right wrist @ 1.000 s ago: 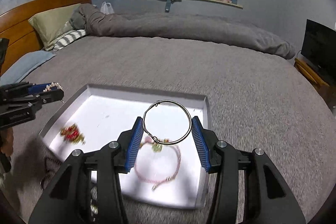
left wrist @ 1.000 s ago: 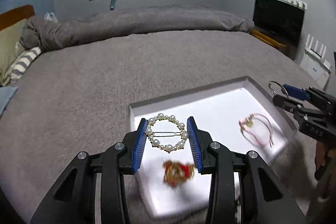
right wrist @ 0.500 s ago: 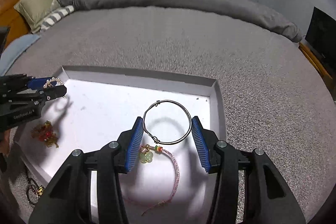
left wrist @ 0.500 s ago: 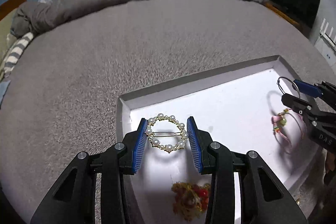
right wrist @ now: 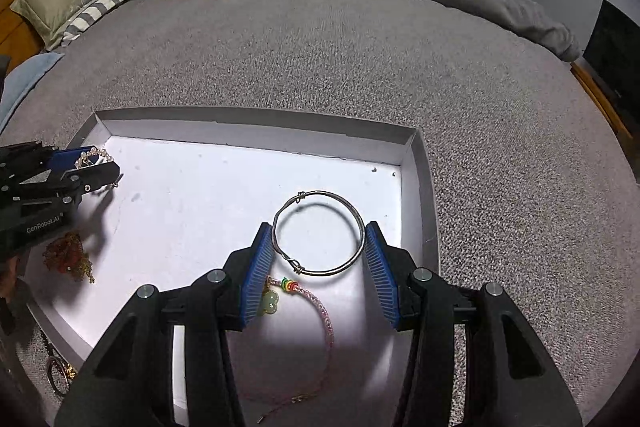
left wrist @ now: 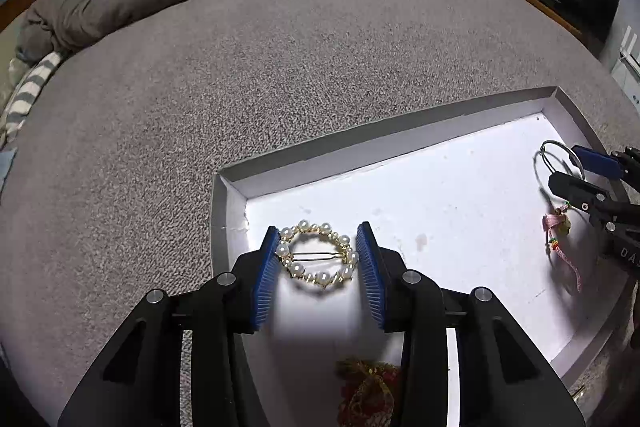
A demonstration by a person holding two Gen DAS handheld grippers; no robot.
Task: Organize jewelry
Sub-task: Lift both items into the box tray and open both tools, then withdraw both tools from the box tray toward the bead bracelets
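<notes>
Dim bluish room; the white tray (left wrist: 472,195) glares brightly, overexposed. Soft shadows fall beneath the fingers (right wrist: 260,267). Fisheye bending curves the bed (right wrist: 340,59), corners vignette black.

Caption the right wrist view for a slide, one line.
Right hand-held gripper holds a silver wire bangle over a white tray on a grey bed, a pink beaded bracelet below.

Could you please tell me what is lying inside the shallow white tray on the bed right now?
Inside the shallow white tray lie a pink beaded bracelet and a red-and-gold ornament; the right gripper hides part of the bracelet.
</notes>
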